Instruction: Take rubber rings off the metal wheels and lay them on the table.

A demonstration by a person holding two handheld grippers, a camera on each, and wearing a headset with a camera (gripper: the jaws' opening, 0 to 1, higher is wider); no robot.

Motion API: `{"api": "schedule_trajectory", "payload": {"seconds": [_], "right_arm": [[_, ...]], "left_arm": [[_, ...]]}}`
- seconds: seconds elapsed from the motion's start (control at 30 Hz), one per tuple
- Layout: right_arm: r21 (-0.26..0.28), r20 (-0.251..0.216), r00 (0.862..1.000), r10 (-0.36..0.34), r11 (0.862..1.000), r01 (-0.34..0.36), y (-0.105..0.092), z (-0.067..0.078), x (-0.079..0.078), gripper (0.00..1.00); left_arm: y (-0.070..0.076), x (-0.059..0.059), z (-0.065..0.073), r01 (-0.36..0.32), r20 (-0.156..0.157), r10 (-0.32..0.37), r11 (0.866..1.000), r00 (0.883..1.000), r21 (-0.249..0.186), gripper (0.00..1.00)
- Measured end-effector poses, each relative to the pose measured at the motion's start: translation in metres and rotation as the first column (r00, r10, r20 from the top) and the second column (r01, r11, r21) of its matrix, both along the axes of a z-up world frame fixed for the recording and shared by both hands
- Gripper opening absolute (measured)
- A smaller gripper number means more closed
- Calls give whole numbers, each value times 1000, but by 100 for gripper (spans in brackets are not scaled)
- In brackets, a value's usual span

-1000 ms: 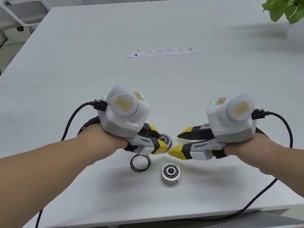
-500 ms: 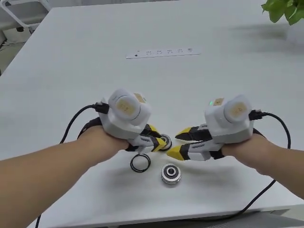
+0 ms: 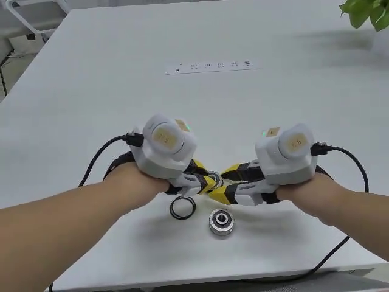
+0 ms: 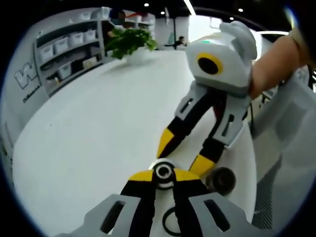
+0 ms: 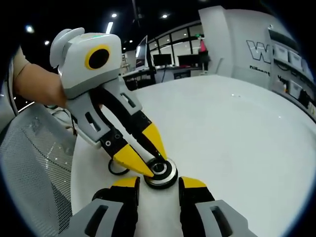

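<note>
Left gripper (image 3: 205,181) clenched on a metal wheel (image 3: 213,178), pinched between its yellow tips. Right gripper (image 3: 220,184) released, its jaws flanking that wheel, apparently not touching it. On the table (image 3: 273,91) below lie a loose rubber ring (image 3: 182,207) and, just right, a second wheel (image 3: 221,221).

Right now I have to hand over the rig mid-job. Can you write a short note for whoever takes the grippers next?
Left gripper: shut on a metal wheel, which seems to have a black ring around it.
Right gripper: open, with a jaw on either side of that wheel, not gripping.
Table: one loose ring lies flat, with a second wheel beside it.
Done: one ring off.
Left: probably pull the held wheel's ring and lay it down, then check the second wheel. I can't tell if it has a ring.
</note>
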State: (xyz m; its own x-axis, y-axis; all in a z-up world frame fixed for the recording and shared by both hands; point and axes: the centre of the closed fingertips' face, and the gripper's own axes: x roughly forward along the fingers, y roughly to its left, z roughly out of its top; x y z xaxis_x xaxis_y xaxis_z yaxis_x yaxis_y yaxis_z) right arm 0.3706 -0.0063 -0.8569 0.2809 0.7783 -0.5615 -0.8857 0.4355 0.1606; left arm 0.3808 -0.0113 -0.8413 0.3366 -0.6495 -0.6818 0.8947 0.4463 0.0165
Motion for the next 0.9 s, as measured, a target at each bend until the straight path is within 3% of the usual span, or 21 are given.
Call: {"api": "schedule_trajectory", "payload": {"seconds": [0.3, 0.9], "right_arm": [[24, -15, 1000, -27, 999, 27, -2, 2, 2, 25], [-16, 11, 1000, 0, 1000, 0, -10, 0, -3, 11]], "left_arm": [[-1, 0, 0, -3, 4, 3, 1000, 1000, -2, 13], [-1, 0, -1, -10, 5, 10, 1000, 1000, -3, 13]]}}
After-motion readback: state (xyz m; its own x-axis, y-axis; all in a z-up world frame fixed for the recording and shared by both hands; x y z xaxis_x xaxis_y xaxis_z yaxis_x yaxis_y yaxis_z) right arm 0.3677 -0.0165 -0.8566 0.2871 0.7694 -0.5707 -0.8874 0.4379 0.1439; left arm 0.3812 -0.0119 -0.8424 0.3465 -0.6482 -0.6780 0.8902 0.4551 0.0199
